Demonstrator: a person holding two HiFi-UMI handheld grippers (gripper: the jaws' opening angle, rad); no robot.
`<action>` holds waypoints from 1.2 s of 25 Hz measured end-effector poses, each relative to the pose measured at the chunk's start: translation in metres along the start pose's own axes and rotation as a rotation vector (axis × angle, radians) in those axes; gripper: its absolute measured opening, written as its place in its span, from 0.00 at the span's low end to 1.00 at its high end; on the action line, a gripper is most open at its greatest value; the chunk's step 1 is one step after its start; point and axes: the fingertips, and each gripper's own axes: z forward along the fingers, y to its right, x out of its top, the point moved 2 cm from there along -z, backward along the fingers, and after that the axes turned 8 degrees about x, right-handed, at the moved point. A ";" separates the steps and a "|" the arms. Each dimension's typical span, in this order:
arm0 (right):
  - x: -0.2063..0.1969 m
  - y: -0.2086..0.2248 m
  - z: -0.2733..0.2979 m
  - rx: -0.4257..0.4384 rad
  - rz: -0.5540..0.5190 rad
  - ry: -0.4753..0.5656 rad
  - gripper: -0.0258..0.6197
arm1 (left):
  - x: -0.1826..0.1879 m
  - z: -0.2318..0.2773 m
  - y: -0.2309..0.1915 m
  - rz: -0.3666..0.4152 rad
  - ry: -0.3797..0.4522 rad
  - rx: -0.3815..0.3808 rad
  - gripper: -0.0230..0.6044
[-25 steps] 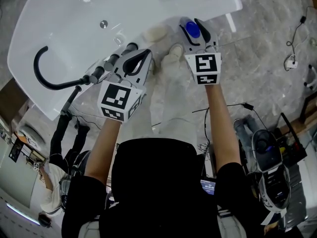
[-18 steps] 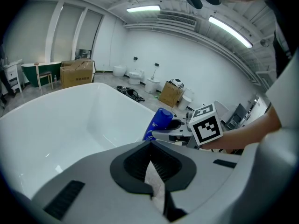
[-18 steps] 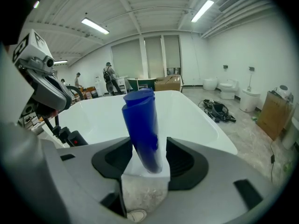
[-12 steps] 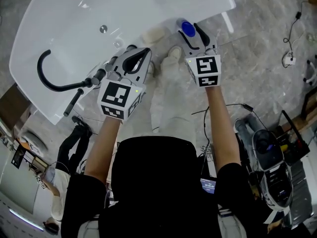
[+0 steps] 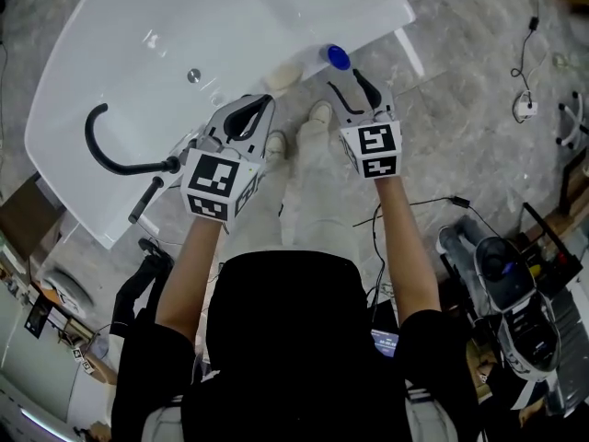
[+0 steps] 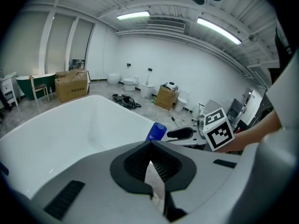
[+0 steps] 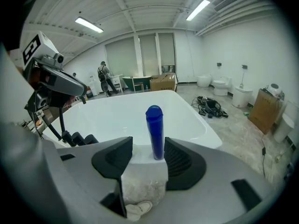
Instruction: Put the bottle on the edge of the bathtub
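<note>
**Bottle left standing as both tongs drew back**

Since a second earlier, both tools had pulled back from the tub and lifted, and the right one had let go.

From the head view, the slim blue plastic bottle (image 5: 339,57) stood upright and alone on the flat near edge of the white oval bathtub (image 5: 377,28), close to its corner. That was a level seat for it. The right gripper (image 5: 342,78) hung just short of the bottle. Its jaws had just been opening and stood wide, probably so the retreat would not clip the bottle. The left gripper (image 5: 267,101) hovered beside it over the rim, taking no part.

In the left gripper view, its bowed pads seemed to meet at the tips with nothing held, though a pale sliver showing through made that hard to confirm.

In the right gripper view, the bottle stood framed in the gap ahead of the spread jaws, and neither pad touched it. By that, the placing looked done.
</note>
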 end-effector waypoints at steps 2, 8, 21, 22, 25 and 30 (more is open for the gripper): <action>0.007 -0.008 -0.012 -0.022 0.015 -0.005 0.37 | 0.007 -0.011 0.002 0.012 0.014 -0.007 0.06; 0.020 -0.023 -0.062 -0.114 0.052 0.010 0.18 | 0.017 -0.044 0.021 0.037 0.045 -0.034 0.06; 0.060 -0.094 -0.149 -0.207 0.087 0.063 0.09 | 0.034 -0.124 0.045 0.098 0.123 -0.092 0.06; 0.064 -0.100 -0.154 -0.209 0.103 0.074 0.08 | 0.035 -0.131 0.045 0.099 0.129 -0.092 0.06; 0.078 -0.116 -0.174 -0.225 0.135 0.125 0.08 | 0.042 -0.151 0.048 0.103 0.155 -0.096 0.06; 0.100 -0.139 -0.210 -0.262 0.102 0.209 0.08 | 0.055 -0.181 0.054 0.152 0.220 -0.086 0.06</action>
